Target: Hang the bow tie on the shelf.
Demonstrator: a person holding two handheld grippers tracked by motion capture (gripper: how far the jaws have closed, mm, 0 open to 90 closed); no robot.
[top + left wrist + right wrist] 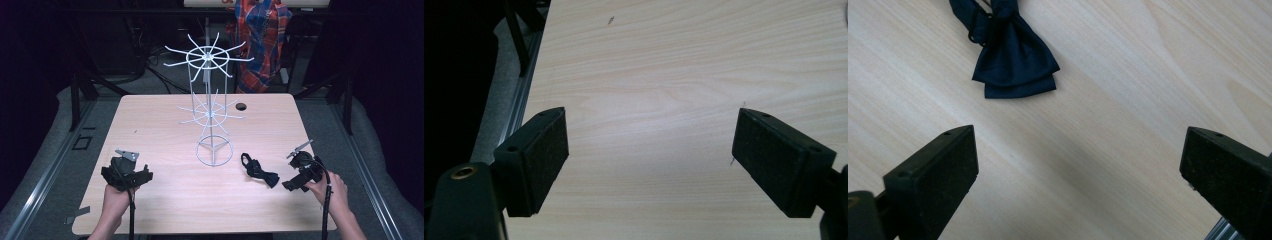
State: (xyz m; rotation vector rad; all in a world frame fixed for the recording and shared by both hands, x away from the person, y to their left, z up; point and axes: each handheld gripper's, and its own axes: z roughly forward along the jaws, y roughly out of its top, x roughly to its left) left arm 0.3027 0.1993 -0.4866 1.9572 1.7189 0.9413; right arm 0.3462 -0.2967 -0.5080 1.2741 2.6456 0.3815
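A dark navy bow tie (259,170) lies flat on the wooden table (165,125), right of the white wire rack (210,107). In the right gripper view the bow tie (1013,60) sits ahead and to the left of the jaws. My right gripper (291,185) is open just right of the bow tie, not touching it, with bare wood between its jaws (1078,170). My left gripper (127,175) is open over the table's front left, its jaws spread wide above bare wood (649,160).
The wire rack stands upright at the table's centre, with two tiers of radiating hooks and a ring base (215,151). A cable hole (241,106) sits near the far edge. A plaid cloth (260,40) hangs behind the table. A metal rail (521,95) runs along the left edge.
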